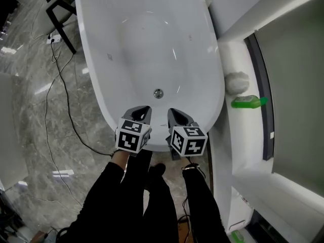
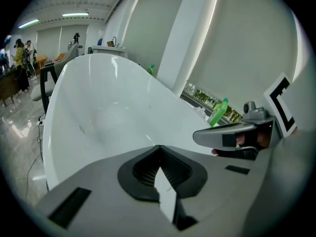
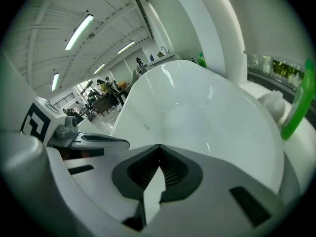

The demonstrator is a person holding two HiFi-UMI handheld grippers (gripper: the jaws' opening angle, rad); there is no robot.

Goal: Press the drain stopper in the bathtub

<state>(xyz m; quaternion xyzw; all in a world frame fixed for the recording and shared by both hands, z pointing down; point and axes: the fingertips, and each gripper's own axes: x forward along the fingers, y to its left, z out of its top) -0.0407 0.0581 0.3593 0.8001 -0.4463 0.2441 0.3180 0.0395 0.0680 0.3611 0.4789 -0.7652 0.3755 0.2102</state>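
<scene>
**Item: drain stopper** (image 1: 158, 93). Small round metal disc set in the floor of the bathtub (image 1: 99, 59), at the tub's near end on its centre line. It was seen in the head view only.

**Handling (judged):** Rigid metal on a sprung fitting, fixed in place. It was not a thing to lift or pinch. It called for a straight downward push on the middle of its cap. The polished face and glossy tub floor looked slippery, so an off-centre press could skid.

**Tools:** The left gripper (image 1: 141, 111) and the right gripper (image 1: 177, 115) were held side by side over the near rim of the bathtub, short of the stopper and above it. Each had its jaws drawn together tip to tip, with nothing between them. A closed tip suited pressing.

**Also present:** A green bottle (image 1: 248, 102) lay on the ledge beside the bathtub, well clear of the work.
</scene>
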